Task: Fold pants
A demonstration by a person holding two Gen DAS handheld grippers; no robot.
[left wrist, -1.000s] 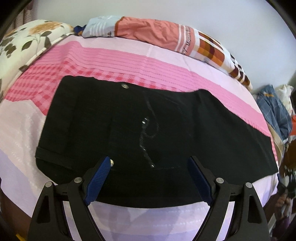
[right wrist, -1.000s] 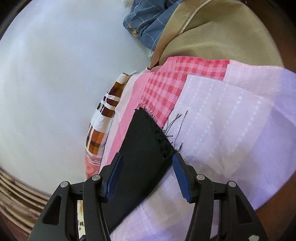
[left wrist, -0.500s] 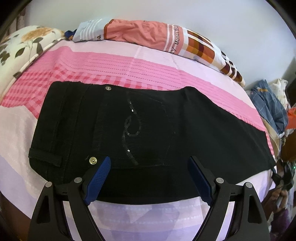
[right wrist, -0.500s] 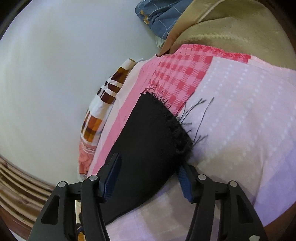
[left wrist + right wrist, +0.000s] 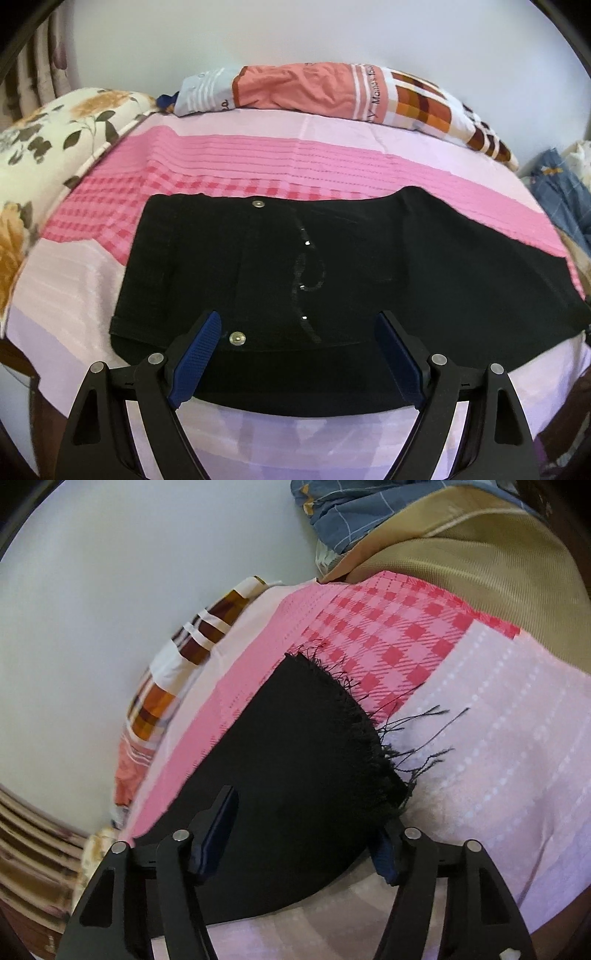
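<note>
Left wrist view: the left gripper [image 5: 297,356] has its blue-padded jaws spread wide, released, holding nothing. Between and beyond them lie black pants [image 5: 332,280], flat on a pink and lilac bedspread [image 5: 258,166], waistband to the left, legs running off to the right. Two metal buttons and a sequin swirl [image 5: 306,273] mark the fabric. Past the pants, a striped orange pillow [image 5: 332,92] lies against a pale wall; a floral pillow [image 5: 48,140] sits at left.

Right wrist view: the right gripper [image 5: 306,834] is also released, jaws wide, straddling the frayed hem [image 5: 362,731], whose loose threads trail over the bedspread. Blue checked cloth [image 5: 351,513] lies beyond.
</note>
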